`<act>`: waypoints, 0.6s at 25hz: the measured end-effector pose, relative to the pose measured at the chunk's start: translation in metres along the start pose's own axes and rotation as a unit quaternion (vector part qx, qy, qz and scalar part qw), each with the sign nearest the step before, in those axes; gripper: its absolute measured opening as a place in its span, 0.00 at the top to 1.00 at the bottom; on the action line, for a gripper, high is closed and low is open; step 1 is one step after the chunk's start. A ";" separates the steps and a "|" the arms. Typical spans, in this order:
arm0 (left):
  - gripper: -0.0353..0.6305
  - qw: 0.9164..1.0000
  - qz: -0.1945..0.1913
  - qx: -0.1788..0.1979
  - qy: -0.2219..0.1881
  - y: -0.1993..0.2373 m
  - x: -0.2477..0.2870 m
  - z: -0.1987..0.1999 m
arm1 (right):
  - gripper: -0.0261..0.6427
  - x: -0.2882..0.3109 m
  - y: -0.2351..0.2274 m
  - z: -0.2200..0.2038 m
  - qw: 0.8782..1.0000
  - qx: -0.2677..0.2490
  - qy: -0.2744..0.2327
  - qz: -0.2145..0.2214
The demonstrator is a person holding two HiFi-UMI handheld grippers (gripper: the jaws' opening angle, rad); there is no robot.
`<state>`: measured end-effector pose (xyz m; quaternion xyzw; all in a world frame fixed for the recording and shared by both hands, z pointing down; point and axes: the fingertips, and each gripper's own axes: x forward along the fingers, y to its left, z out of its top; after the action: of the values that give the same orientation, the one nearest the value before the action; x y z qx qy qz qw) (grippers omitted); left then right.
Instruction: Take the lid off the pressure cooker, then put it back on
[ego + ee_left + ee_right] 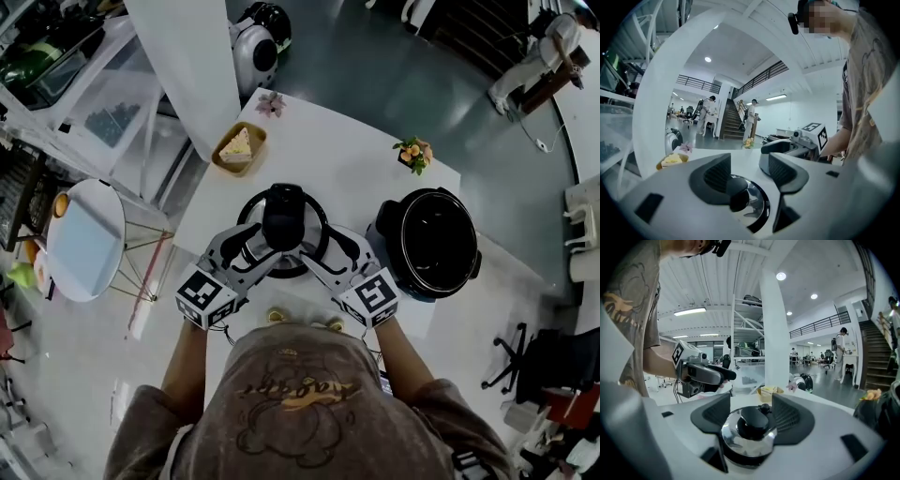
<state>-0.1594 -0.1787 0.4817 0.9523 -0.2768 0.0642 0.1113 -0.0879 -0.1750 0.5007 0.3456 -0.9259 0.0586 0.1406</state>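
White table (328,169) carried the open black cooker pot (403,211) at the right, well clear of the lid. At the far left stood a wooden tray with a cake slice (239,148), with a pink flower (271,103) beyond it. A small potted plant (412,153) with orange blooms sat at the far right. A round side table (84,239) stood on the floor to the left. Nothing lay between lid and pot.

Pressure cooker lid (283,220) was at table centre, left of the pot, caught between both grippers. Left gripper (258,251) came in from the near left and right gripper (314,251) from the near right. In the left gripper view its jaws (749,173) stood wide apart, with the lid (752,204) in the gap and the black knob against the left pad. In the right gripper view the jaws (751,416) were also wide, both pads set against the sides of the lid (750,430).

Lid was a shiny chrome dome with a dark rim and a rounded black plastic knob. Pads were dark and ribbed on smooth grey-white jaw bodies. Pot was glossy black and round, with a metal rim ring.
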 end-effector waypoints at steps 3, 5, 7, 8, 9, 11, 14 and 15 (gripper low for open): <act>0.58 1.000 0.010 -0.006 -0.012 -0.004 -0.007 0.003 | 0.56 -0.007 0.005 0.003 1.000 -0.003 -0.003 0.003; 0.58 1.000 0.016 -0.012 -0.019 -0.006 -0.011 0.003 | 0.56 -0.010 0.006 0.005 1.000 -0.005 -0.002 0.002; 0.58 0.999 0.021 -0.015 -0.022 -0.007 -0.013 0.001 | 0.56 -0.012 0.004 0.006 1.000 -0.003 -0.004 -0.002; 0.58 0.999 0.023 -0.015 -0.021 -0.008 -0.013 -0.001 | 0.56 -0.013 0.003 0.006 1.000 -0.001 -0.005 -0.004; 0.58 0.999 0.023 -0.015 -0.019 -0.009 -0.013 -0.003 | 0.56 -0.014 0.002 0.006 1.000 0.001 -0.006 -0.005; 0.58 1.000 0.022 -0.012 -0.013 -0.010 -0.012 -0.006 | 0.56 -0.015 0.000 0.007 1.000 0.002 -0.008 -0.007; 0.58 1.000 0.023 -0.008 -0.008 -0.008 -0.013 -0.006 | 0.56 -0.013 -0.001 0.007 1.000 0.003 -0.007 -0.007; 0.58 1.000 0.024 -0.008 -0.006 -0.007 -0.013 -0.007 | 0.56 -0.012 -0.001 0.006 1.000 0.004 -0.007 -0.007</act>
<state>-0.1669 -0.1642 0.4850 0.9448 -0.3010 0.0590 0.1153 -0.0795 -0.1696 0.4908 0.3532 -0.9241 0.0592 0.1333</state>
